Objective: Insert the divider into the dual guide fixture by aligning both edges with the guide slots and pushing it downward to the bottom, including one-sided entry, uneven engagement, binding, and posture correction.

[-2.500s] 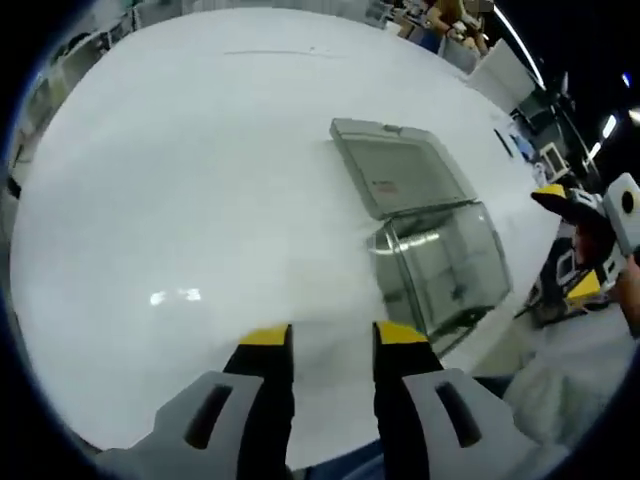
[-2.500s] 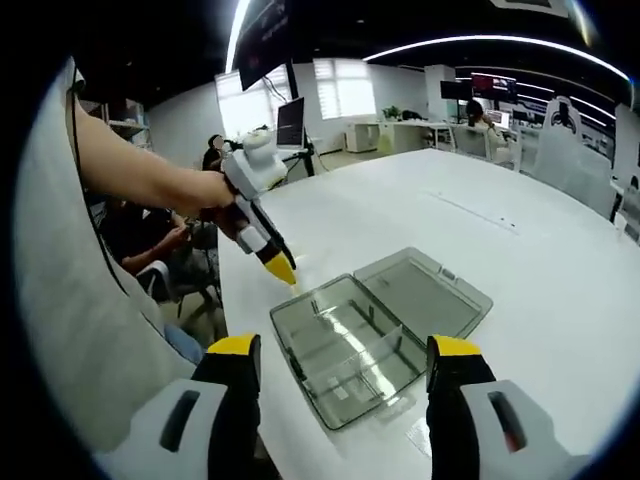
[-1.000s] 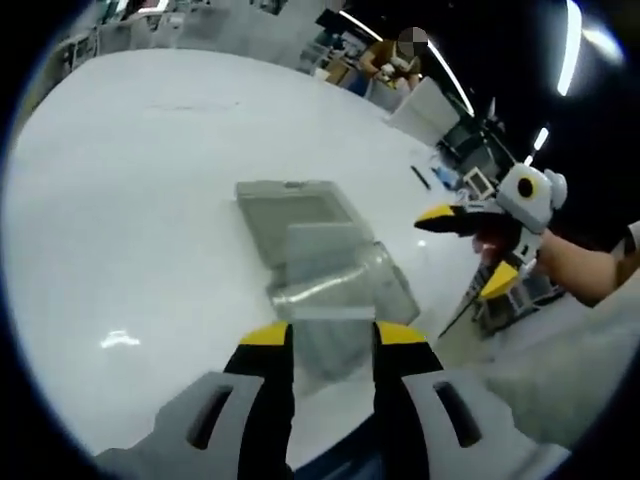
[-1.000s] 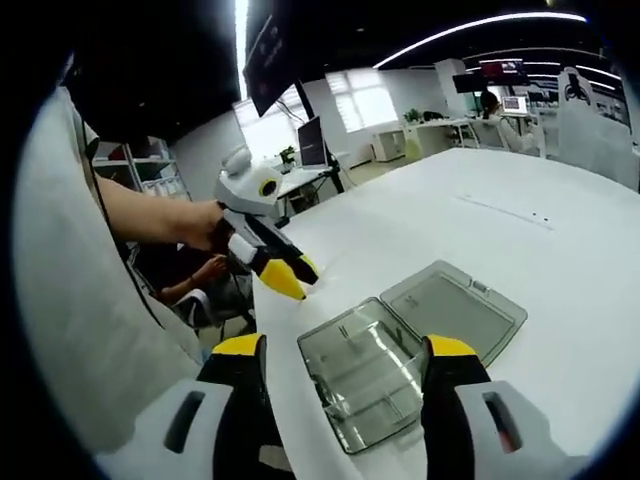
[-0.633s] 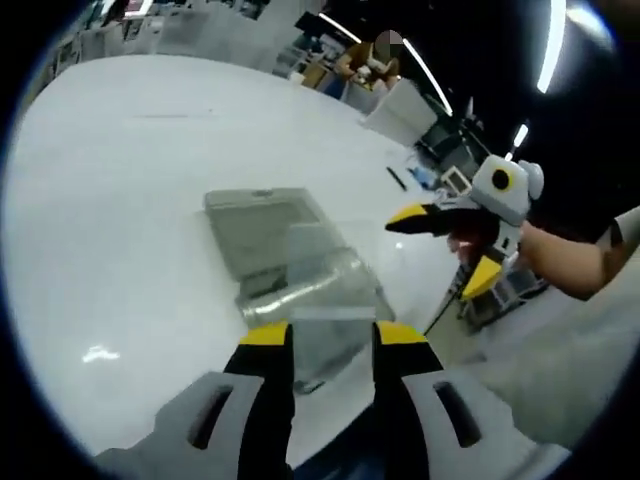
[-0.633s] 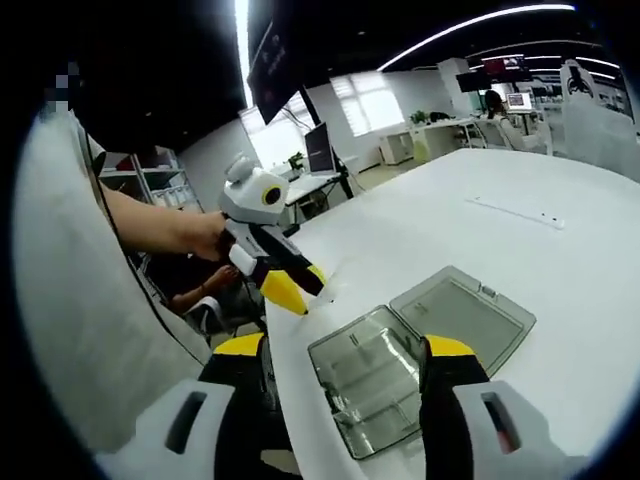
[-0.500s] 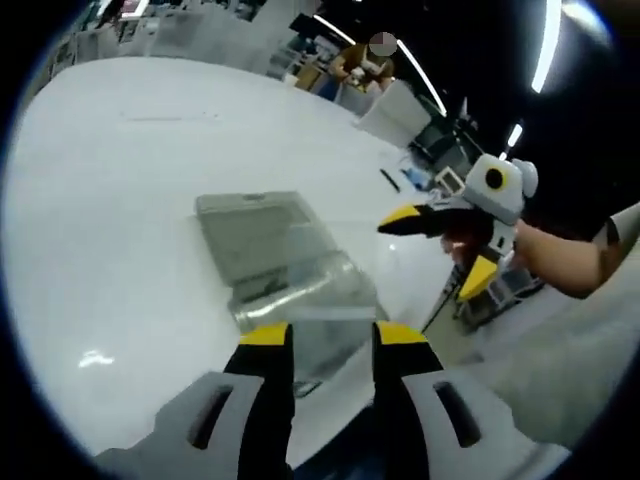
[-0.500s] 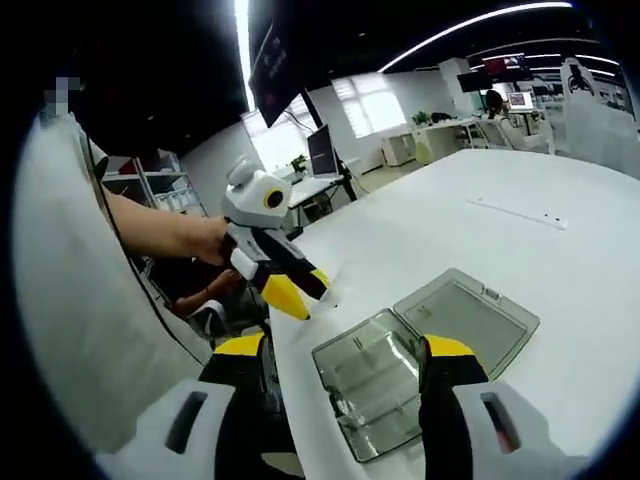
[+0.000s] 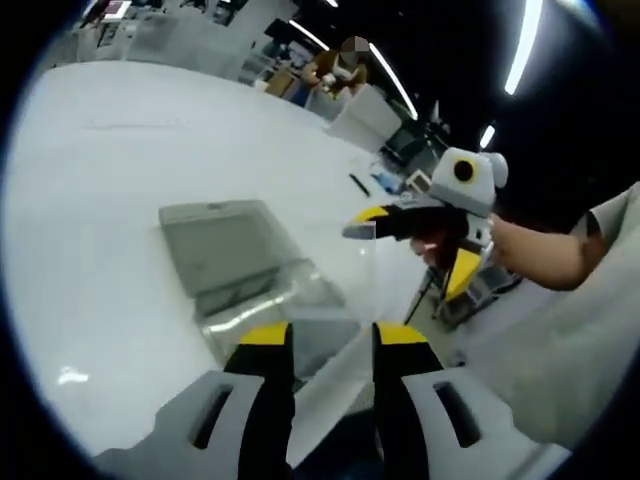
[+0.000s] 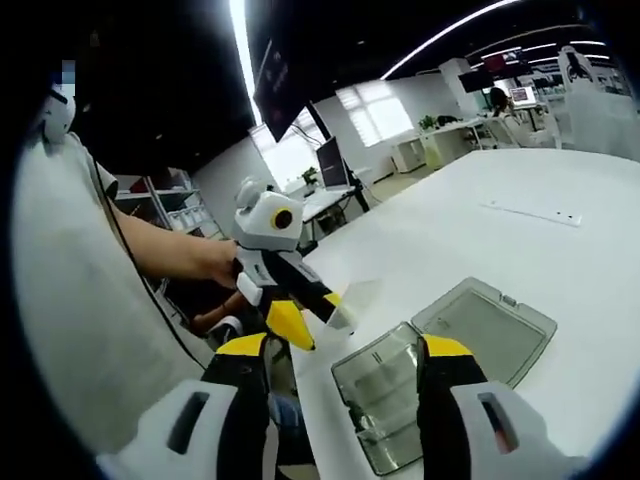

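In the left gripper view we see our left gripper (image 9: 325, 340) with its yellow-tipped jaws clamped on a clear divider (image 9: 325, 325), a thin transparent sheet caught between them. Just beyond the jaws, on the white table (image 9: 100, 200), lies the clear box (image 9: 255, 285), the fixture, open with its lid (image 9: 215, 245) flat on the far side of the tray. To the right of the box our right gripper (image 9: 375, 225) hangs above the table edge, held in a hand (image 9: 510, 245); whether its jaws pinch anything we cannot tell. Behind the box, past the table, a person sits among desks.

In the right gripper view our right gripper (image 10: 345, 350) has its jaws wide apart, nothing between them. The clear box (image 10: 440, 375) sits on the white table (image 10: 500, 250) between and beyond the jaw tips, partly hidden by the right jaw. Left of the box, above the table edge, the left gripper (image 10: 320, 315) grips the divider (image 10: 355, 297), a pale clear plate held off the box. A monitor (image 10: 330, 160) stands behind.
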### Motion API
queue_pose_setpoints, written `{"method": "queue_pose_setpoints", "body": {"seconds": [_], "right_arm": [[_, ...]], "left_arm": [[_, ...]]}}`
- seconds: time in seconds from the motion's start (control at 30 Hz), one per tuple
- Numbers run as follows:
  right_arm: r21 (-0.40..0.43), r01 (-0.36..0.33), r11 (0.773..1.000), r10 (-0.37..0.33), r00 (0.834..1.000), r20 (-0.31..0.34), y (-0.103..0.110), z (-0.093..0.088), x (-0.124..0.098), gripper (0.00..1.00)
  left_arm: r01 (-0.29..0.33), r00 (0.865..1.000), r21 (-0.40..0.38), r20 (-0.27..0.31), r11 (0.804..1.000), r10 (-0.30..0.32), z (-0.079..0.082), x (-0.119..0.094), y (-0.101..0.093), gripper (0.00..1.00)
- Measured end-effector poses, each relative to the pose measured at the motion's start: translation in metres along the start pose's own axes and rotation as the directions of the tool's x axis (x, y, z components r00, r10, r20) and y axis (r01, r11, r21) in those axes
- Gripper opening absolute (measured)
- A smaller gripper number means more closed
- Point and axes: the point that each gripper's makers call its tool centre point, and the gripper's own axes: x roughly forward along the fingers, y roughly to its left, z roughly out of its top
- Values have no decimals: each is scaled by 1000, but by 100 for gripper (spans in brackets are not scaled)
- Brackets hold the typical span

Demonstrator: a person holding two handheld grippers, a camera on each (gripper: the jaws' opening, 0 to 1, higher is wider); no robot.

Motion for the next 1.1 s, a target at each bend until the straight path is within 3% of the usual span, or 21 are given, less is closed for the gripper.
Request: {"method": "queue_pose_setpoints", "body": {"seconds": [0.47,1.1], "right_arm": [[37,-69,997,68,997,41,8,10,2,54],[61,-139,988,135,988,71,15,21,2,54]], "left_arm": [[83,996,24,27,996,-83,7,5,-16,26],[143,988,49,44,988,-146,15,6,-30,26]]}}
